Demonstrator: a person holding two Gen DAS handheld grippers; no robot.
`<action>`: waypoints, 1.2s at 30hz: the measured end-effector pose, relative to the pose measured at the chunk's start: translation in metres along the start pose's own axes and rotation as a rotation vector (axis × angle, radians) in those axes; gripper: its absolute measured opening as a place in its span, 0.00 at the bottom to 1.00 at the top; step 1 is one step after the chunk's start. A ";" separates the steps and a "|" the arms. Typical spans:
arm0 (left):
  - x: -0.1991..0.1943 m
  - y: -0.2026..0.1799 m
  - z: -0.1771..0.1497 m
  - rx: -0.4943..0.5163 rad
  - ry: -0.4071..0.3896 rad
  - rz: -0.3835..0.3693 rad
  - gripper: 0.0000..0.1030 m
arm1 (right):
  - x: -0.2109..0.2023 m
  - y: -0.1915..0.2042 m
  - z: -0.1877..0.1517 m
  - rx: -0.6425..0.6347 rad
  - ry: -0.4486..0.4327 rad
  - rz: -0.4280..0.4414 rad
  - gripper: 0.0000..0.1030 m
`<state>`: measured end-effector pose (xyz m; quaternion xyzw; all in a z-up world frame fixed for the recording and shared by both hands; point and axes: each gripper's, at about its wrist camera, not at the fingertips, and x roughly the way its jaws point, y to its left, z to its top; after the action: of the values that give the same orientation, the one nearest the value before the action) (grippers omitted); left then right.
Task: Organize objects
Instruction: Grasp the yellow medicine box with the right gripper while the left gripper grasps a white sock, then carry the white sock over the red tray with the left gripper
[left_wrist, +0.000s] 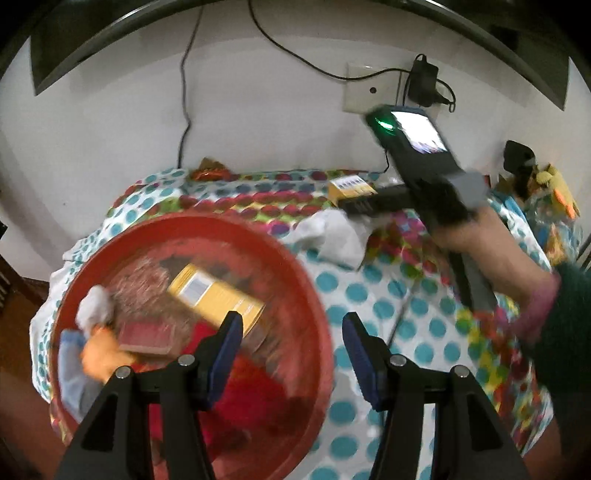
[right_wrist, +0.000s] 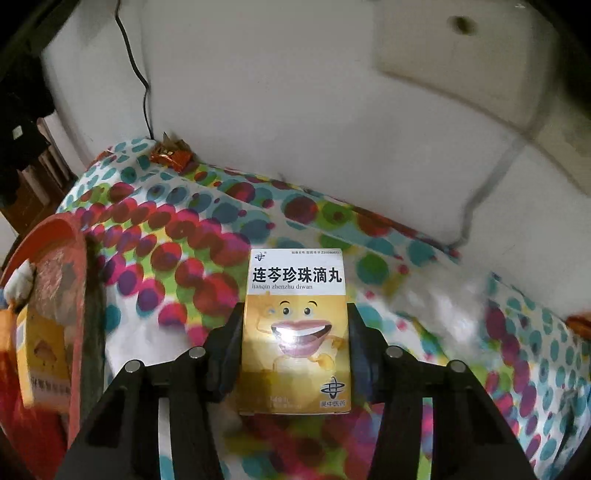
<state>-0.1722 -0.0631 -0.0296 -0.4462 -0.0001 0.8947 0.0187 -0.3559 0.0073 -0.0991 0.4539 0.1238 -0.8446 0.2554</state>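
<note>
Pinching a yellow medicine box between its two jaws, my right gripper is holding the carton face up near the far edge of the spotted cloth; both pads are pressing on its long sides. My left gripper is standing spread with nothing between the fingers, hanging over the near rim of the red basin.

Looking outward from the left fingers, I am counting what is lying in the basin: one yellow box, one dark red packet, one orange and grey soft toy, plus red stuff at the bottom that I cannot make out. Beyond the rim, one white crumpled cloth or tissue is sitting on the bed, and farther back one orange wrapper is lying against the wall. So I am seeing two yellow boxes in all, one stowed and one in my grip.

I am judging the risks from here. The carton is smooth and gripped only by its lower half, so a quick swing towards the basin could be letting it twist or slip out. My two grippers are also working close together, and the left one, parked over the basin, could be blocking the drop.
</note>
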 end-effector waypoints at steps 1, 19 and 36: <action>0.004 -0.003 0.006 -0.003 0.002 -0.025 0.56 | -0.010 -0.007 -0.010 0.005 -0.008 0.005 0.47; 0.131 -0.058 0.089 -0.012 0.107 0.055 0.63 | -0.103 -0.037 -0.145 0.087 -0.085 0.089 0.47; 0.153 -0.069 0.083 0.033 0.029 0.165 0.41 | -0.112 -0.018 -0.158 0.084 -0.134 -0.015 0.47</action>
<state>-0.3285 0.0125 -0.1009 -0.4573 0.0516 0.8865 -0.0475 -0.2031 0.1283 -0.0948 0.4059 0.0740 -0.8794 0.2376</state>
